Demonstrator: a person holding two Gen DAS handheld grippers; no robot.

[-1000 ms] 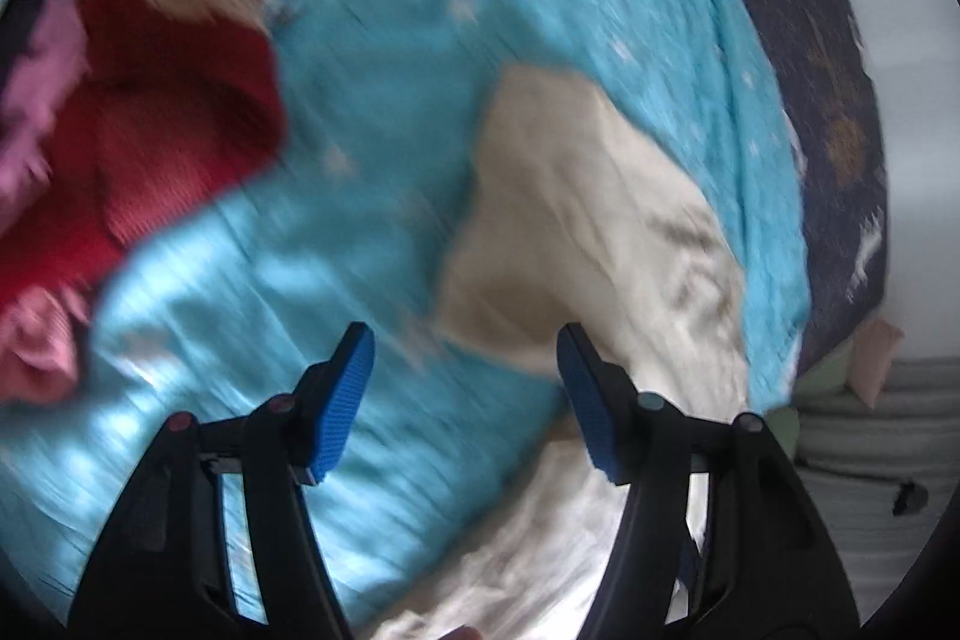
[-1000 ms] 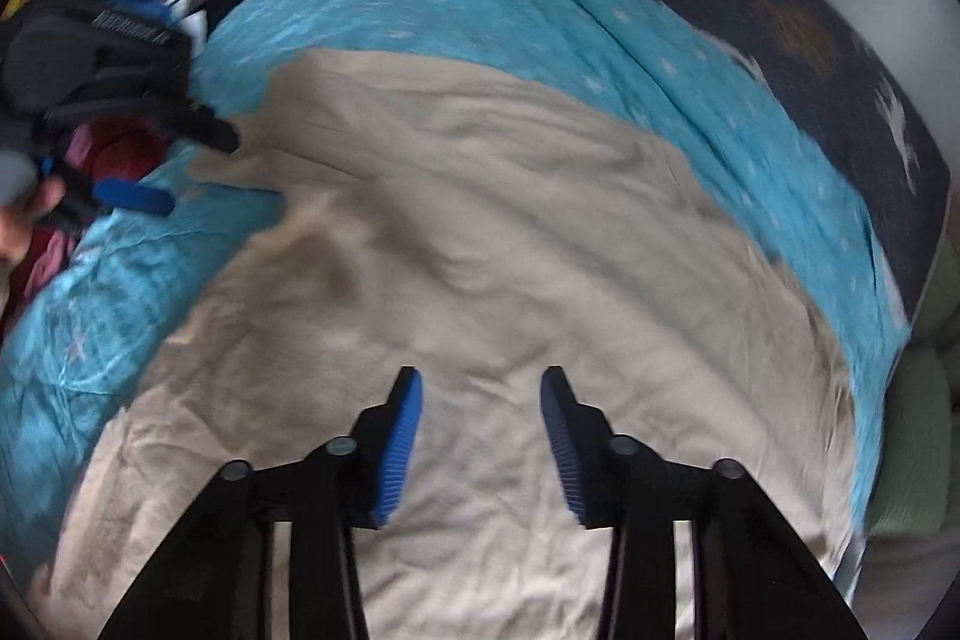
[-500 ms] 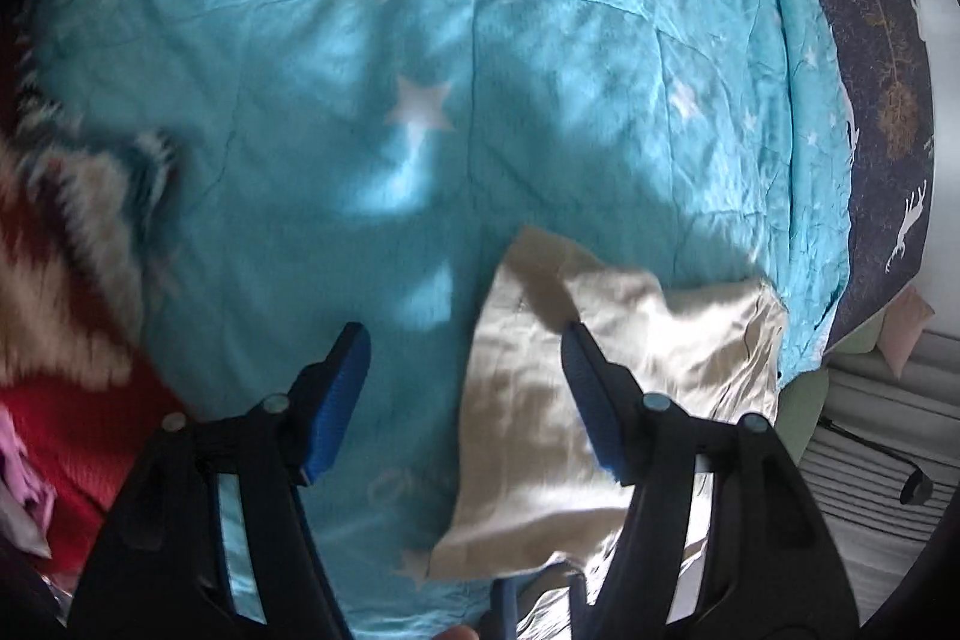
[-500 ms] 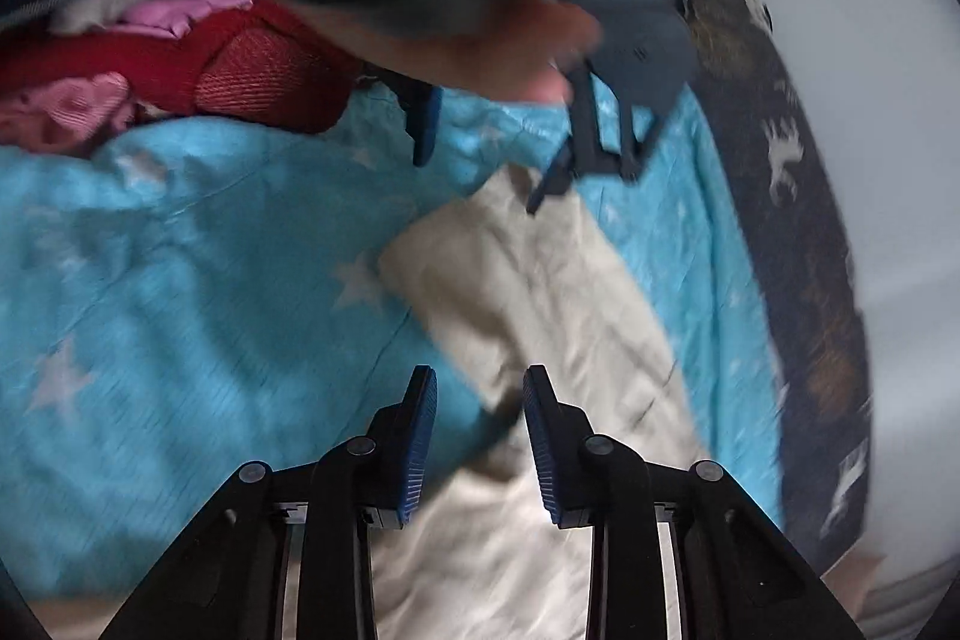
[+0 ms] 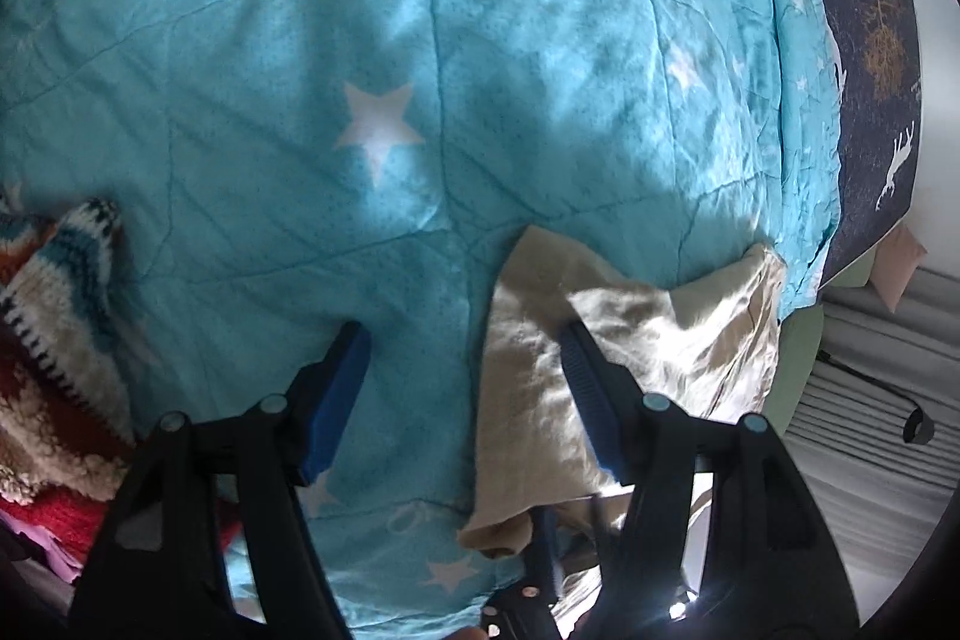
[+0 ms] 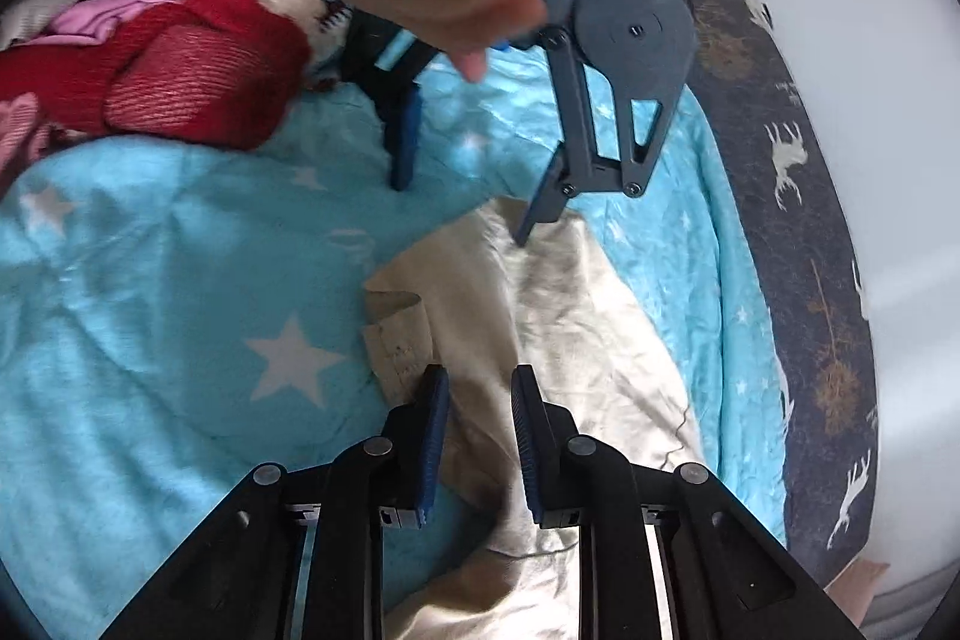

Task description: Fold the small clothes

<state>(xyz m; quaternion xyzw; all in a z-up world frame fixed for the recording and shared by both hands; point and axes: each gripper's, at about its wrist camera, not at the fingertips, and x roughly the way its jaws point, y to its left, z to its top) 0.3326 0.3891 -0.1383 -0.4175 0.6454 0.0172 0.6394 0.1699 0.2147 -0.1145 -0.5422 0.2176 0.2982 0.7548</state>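
While closing narrow right gripper [image 6: 478, 436] jaws around a near fold of the beige garment [image 6: 558, 316] on the turquoise quilt [image 5: 420, 100], kept left gripper [image 5: 462, 376] jaws wide astride its far corner, apparently to pin and stretch it flat.

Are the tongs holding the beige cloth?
Not yet. The right tongs are closing around the crumpled beige cloth's near edge; the left tongs stand open, holding nothing.

No wording can be made out. The turquoise star-print quilt [image 5: 420, 58] carries faint white lettering at about 11 o'clock and again near 6 o'clock in the left wrist view, but both are too blurred to read.
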